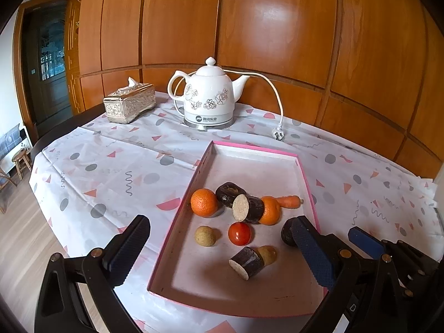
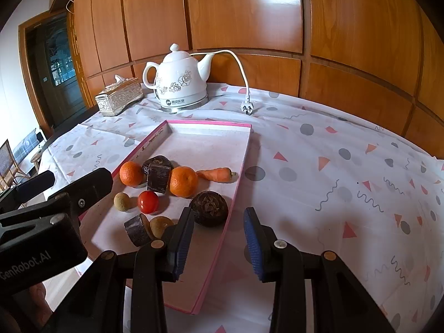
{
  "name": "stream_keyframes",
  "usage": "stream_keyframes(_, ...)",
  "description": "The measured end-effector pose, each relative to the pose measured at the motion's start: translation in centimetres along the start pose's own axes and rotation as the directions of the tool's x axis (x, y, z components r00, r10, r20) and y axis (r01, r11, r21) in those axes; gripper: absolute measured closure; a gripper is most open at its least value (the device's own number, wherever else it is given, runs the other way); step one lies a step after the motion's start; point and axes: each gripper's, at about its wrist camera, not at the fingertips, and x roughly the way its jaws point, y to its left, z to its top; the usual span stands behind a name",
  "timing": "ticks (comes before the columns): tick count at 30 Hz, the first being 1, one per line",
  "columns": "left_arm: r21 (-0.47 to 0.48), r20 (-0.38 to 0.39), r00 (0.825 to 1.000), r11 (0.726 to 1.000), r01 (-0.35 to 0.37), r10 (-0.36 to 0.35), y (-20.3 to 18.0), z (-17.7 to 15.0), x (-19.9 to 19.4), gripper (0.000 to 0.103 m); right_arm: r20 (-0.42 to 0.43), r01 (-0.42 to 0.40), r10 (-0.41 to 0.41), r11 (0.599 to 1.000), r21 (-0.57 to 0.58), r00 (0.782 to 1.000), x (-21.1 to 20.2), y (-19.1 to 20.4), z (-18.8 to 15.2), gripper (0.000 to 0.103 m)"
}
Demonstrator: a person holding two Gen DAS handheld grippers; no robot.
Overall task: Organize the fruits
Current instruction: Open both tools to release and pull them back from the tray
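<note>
A pink-rimmed tray [image 1: 304,172] [image 2: 238,183] holds the produce: two oranges [image 1: 204,202] [image 1: 270,211], a red tomato [image 1: 239,233] [image 2: 148,201], a carrot [image 1: 288,201] [image 2: 216,174], dark sugarcane pieces [image 1: 247,208] [image 1: 246,262], two small tan round fruits [image 1: 205,236] [image 1: 267,254] and a dark wrinkled round fruit [image 2: 209,208]. My left gripper [image 1: 222,252] is open and empty, its fingers either side of the tray's near end. My right gripper [image 2: 219,241] is open and empty over the tray's right rim, just behind the dark fruit.
A white floral electric kettle [image 1: 208,94] with loose cord and plug [image 1: 278,134] stands at the back. A silver tissue box [image 1: 130,103] sits left of it. The table has a patterned cloth [image 2: 333,183]. Wood panelling lies behind; the table edge drops off left.
</note>
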Motion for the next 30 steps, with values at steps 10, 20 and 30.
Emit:
stream_keyframes(10,-0.012,0.010,1.000,1.000,-0.001,0.001,0.4,0.0,-0.5,0.000,0.003,0.002,-0.002,1.000,-0.011,1.000,-0.1,0.2,0.0,0.066)
stream_keyframes(20,-0.030,0.012,1.000,1.000,-0.001,0.001,0.7,0.3,-0.5,0.000,0.001,0.004,-0.004,1.000,-0.022,1.000,-0.1,0.4,-0.1,0.066)
stream_keyframes(30,-0.035,0.035,0.999,0.999,0.005,-0.004,1.0,0.2,-0.9,0.001,-0.005,0.003,-0.003,1.000,-0.022,1.000,0.1,0.3,-0.1,0.066)
